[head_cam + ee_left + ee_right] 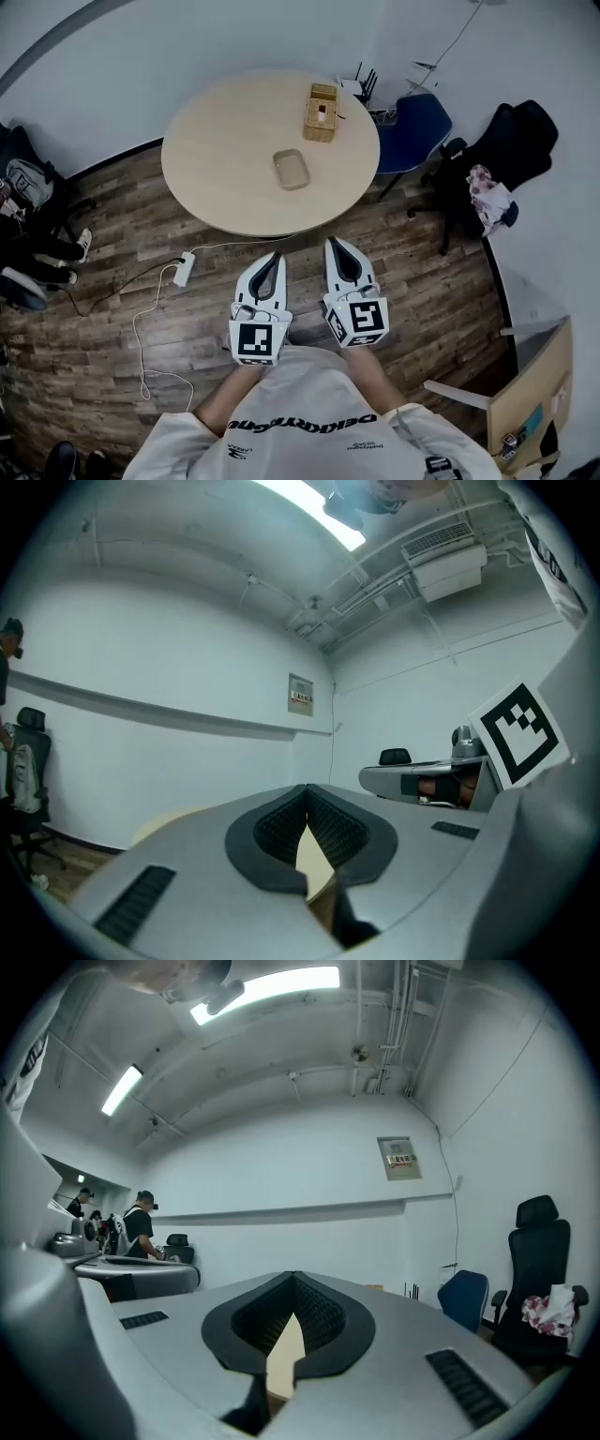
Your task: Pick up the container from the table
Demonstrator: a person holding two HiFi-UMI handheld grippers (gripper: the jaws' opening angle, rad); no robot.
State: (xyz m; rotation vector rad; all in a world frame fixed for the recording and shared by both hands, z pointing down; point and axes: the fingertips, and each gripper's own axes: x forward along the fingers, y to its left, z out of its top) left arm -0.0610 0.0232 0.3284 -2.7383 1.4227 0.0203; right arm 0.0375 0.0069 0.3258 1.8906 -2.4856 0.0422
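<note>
Beige container (291, 170) lies untouched on the table (206, 178), upper centre; my left gripper (274, 256) and right gripper (335, 245) are closed, empty, below it: nothing picked yet.

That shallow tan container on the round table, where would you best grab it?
Probably its near short rim, coming from the near side: the container lies flat, shallow and open-topped, so one jaw could go inside the wall and one outside.
</note>
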